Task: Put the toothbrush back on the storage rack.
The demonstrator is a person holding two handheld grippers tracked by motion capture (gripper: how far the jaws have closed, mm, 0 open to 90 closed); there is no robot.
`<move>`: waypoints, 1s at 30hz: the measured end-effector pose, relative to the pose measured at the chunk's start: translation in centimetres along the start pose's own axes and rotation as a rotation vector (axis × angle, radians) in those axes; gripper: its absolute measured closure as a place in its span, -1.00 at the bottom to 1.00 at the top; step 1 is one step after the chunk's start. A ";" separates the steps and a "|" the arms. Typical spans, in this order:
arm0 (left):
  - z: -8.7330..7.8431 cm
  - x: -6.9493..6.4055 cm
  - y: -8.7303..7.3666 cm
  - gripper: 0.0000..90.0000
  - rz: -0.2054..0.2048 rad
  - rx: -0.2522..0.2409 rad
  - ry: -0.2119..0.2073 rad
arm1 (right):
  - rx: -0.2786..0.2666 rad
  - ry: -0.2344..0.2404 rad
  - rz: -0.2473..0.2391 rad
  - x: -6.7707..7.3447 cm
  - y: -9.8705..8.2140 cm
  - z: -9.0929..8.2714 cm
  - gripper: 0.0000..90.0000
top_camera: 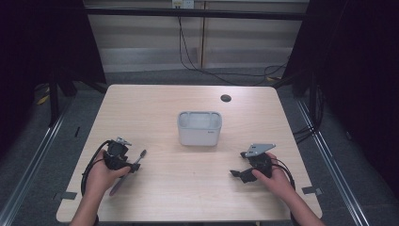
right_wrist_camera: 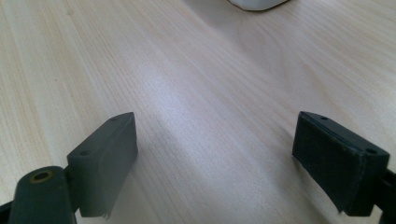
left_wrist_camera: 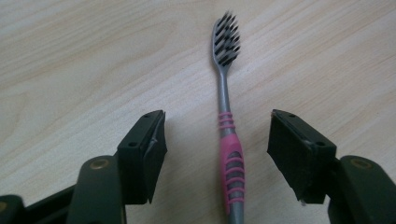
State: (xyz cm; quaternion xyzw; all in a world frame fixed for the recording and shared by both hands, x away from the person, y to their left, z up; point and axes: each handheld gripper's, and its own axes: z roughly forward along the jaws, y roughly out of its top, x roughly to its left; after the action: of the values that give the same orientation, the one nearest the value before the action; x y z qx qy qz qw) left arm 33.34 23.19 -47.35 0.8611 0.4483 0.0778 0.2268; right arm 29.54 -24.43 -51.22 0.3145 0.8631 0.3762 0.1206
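in the high view, the left gripper (top_camera: 134,165) is at the lower left of the frame, in the person's left hand (top_camera: 101,175), low over the table (top_camera: 188,197). a toothbrush (top_camera: 128,172) lies flat on the wood there, slanted, with its head toward the upper right and its handle toward the lower left, partly hidden under the gripper. in the left gripper view, the toothbrush (left_wrist_camera: 229,135) runs up the middle of the frame: the dark bristles are at the top, the grey neck is below them, and the pink ribbed handle comes down to the bottom edge. the two black jaws of the left gripper (left_wrist_camera: 217,151) stand one on each side of the handle. there is a clear gap of wood between each pad and the handle, so the jaws are apart and they do not press the brush.

at the centre of the high view stands a white holder (top_camera: 199,128) with compartments open at the top, well apart from both grippers. a small dark hole (top_camera: 226,98) is in the table behind it, toward the upper right.

at the lower right of the high view, the right gripper (top_camera: 237,174) is in the person's right hand (top_camera: 277,181), with its jaws pointing to the left of the frame. in the right gripper view, the jaws of the right gripper (right_wrist_camera: 215,158) are wide apart over bare wood, with nothing between them. the bottom of the white holder (right_wrist_camera: 254,3) shows at the top edge of that frame.
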 end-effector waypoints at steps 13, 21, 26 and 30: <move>0.0 -0.2 0.8 -0.08 -0.007 0.039 -0.004 | 0.000 0.000 0.000 0.0 0.0 0.0 -0.70; 0.2 -0.1 0.5 0.08 -0.039 0.057 -0.009 | 0.000 0.000 0.000 0.0 0.0 0.0 -0.70; 0.2 -0.2 0.5 0.27 -0.042 0.065 -0.002 | 0.000 0.000 0.000 0.0 0.0 0.0 -0.70; 0.2 -0.3 0.6 0.44 -0.039 0.076 0.022 | 0.000 0.000 0.000 0.0 0.0 0.0 -0.70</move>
State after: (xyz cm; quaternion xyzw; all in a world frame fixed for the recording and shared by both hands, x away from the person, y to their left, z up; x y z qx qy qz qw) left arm 33.72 22.53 -47.24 0.8592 0.4703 0.0660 0.1906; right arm 29.54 -24.43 -51.22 0.3146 0.8631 0.3761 0.1207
